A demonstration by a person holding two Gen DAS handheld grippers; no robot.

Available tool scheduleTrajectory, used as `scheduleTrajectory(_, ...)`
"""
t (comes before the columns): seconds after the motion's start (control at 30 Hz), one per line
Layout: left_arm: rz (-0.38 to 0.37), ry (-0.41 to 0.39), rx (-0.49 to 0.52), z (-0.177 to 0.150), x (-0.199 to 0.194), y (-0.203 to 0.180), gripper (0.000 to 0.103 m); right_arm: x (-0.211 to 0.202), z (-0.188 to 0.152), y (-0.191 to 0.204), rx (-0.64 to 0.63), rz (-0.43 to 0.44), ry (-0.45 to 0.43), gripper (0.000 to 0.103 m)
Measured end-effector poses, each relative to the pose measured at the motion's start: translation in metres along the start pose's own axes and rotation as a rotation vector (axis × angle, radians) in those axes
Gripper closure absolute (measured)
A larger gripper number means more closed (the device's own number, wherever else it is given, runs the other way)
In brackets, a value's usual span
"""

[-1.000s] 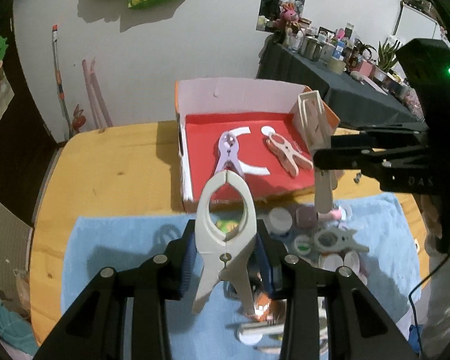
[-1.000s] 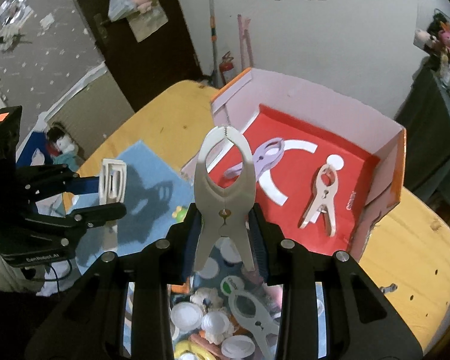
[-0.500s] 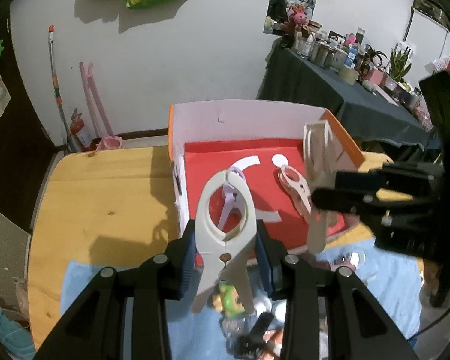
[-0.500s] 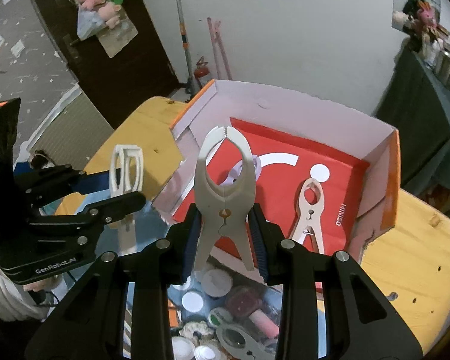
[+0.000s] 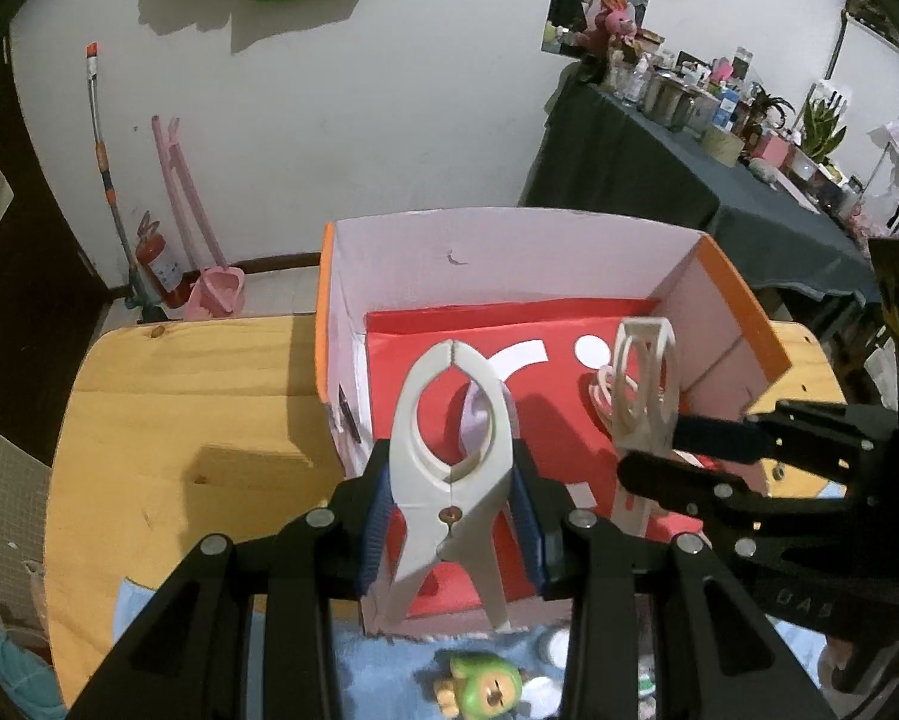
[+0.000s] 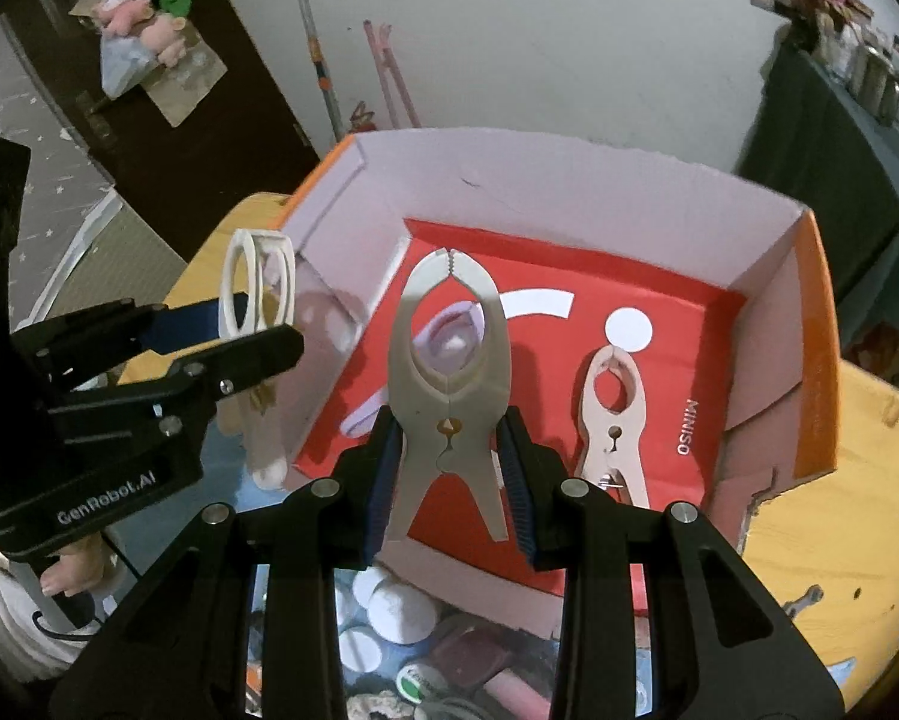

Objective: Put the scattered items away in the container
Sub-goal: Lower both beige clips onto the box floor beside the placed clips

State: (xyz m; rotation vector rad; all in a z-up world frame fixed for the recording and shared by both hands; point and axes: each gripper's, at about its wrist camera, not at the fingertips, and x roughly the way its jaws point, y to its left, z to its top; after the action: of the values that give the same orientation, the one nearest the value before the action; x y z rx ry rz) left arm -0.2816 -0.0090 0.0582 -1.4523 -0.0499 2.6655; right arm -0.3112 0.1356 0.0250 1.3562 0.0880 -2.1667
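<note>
I am holding one white clip [image 5: 449, 474] in the left gripper [image 5: 452, 516], its pads pressing on the clip's waist, and a second white clip [image 6: 447, 384] in the right gripper [image 6: 449, 474], gripped in the same way. I am in the carry-and-drop step, and both clips are hanging over the near edge of the box [image 6: 815, 312].

At 6 o'clock below me, small caps and toys are lying on the blue cloth [image 5: 383, 666]. Farther, at 12 o'clock, a lilac clip [image 6: 449, 342] and a beige clip [image 6: 614, 420] are lying on the red floor of the box.

Next, I judge, I should bring both clips further over the red floor, then open the jaws, away from each other's fingers.
</note>
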Motion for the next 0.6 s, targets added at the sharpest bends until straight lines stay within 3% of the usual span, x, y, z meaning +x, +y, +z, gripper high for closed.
scheduleTrajectory(0.6,0.009,0.060,0.012,0.009,0.044,-0.001,0.064,0.034,-0.007,-0.013,0.036,-0.030,0.065,0.072)
